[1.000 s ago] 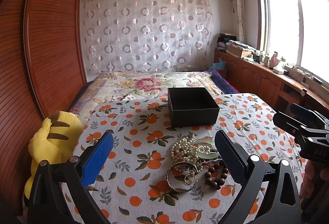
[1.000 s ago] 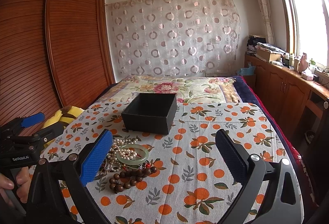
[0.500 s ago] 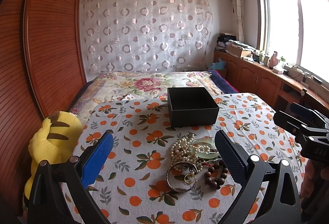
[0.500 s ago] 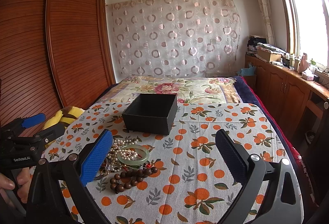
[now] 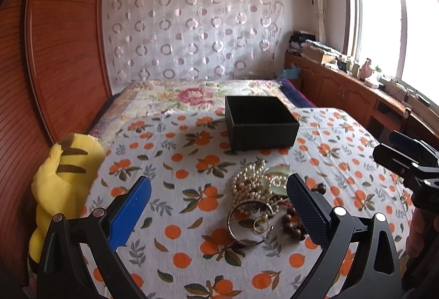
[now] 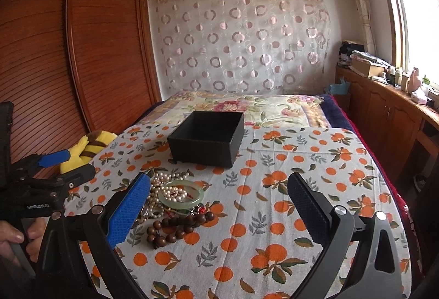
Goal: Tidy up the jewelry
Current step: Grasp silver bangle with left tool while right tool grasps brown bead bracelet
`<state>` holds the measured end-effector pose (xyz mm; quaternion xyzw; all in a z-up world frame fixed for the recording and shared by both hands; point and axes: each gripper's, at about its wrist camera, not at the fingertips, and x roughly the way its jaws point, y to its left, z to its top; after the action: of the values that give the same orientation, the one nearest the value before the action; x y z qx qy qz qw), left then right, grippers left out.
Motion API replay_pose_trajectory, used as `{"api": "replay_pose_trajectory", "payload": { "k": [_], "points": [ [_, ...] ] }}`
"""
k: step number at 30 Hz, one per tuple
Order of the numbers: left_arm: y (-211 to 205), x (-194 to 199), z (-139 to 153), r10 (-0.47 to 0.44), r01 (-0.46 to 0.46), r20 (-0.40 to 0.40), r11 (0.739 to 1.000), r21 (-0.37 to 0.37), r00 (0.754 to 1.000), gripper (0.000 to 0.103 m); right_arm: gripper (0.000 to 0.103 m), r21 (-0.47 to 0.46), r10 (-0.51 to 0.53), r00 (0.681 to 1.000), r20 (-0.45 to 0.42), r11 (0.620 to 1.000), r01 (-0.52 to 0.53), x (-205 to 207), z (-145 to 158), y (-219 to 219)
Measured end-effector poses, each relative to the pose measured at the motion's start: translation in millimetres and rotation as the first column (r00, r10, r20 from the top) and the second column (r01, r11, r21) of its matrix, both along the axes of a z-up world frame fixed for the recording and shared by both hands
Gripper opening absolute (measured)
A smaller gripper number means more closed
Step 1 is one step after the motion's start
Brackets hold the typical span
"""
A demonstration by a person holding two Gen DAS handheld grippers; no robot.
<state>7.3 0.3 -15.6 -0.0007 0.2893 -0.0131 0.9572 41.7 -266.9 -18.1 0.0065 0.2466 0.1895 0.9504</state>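
Note:
A heap of jewelry lies on the orange-print cloth: a pearl necklace (image 5: pixel 247 181), a pale green bangle (image 6: pixel 181 194), a metal bangle (image 5: pixel 248 222) with a gold ring (image 5: pixel 260 225) inside it, and a brown bead bracelet (image 6: pixel 178 226). An open black box (image 5: pixel 260 124) stands behind the heap, also in the right wrist view (image 6: pixel 205 141). My left gripper (image 5: pixel 219 205) is open, low over the cloth, with the heap by its right finger. My right gripper (image 6: pixel 219 205) is open, the heap at its left finger. Neither holds anything.
A yellow striped plush toy (image 5: pixel 65 172) lies at the left edge of the cloth-covered surface (image 6: pixel 301 189). A bed with a floral quilt (image 6: pixel 247 106) lies behind it. Wooden wardrobe doors (image 6: pixel 82 52) stand left, cabinets (image 6: pixel 389 120) under a window right.

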Motion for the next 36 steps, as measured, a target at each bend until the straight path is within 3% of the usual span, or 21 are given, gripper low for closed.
{"api": "replay_pose_trajectory", "payload": {
  "k": [4, 12, 25, 31, 32, 34, 36],
  "points": [
    [6, 6, -16, -0.022, 0.022, -0.052, 1.000, 0.000, 0.998, 0.095, 0.100, -0.003, 0.028, 0.999, -0.020, 1.000, -0.028, 3, -10, 1],
    [3, 19, -47, -0.090, 0.087, -0.160, 0.996, -0.022, 0.983, 0.095, 0.084, -0.023, 0.072, 0.995, -0.073, 0.997, -0.074, 7, -30, 4],
    [-10, 37, -80, -0.188, 0.181, -0.292, 0.982, -0.049, 0.938, 0.095, 0.083, -0.052, 0.087, 0.990, -0.113, 0.994, -0.093, 10, -48, 6],
    [-15, 44, -87, -0.208, 0.202, -0.319, 0.978, -0.052, 0.925, 0.077, 0.081, -0.057, 0.113, 0.984, -0.139, 0.991, -0.122, 12, -53, 9],
    [-15, 44, -87, -0.206, 0.202, -0.315, 0.978, -0.046, 0.927, 0.074, 0.077, -0.057, 0.124, 0.981, -0.147, 0.989, -0.134, 13, -54, 10],
    [-15, 42, -86, -0.209, 0.204, -0.307, 0.978, -0.049, 0.928, 0.057, 0.072, -0.055, 0.145, 0.976, -0.163, 0.986, -0.155, 14, -57, 12],
    [-13, 40, -84, -0.214, 0.204, -0.302, 0.977, -0.064, 0.929, 0.054, 0.064, -0.057, 0.161, 0.970, -0.181, 0.983, -0.174, 17, -61, 16]
  ]
}}
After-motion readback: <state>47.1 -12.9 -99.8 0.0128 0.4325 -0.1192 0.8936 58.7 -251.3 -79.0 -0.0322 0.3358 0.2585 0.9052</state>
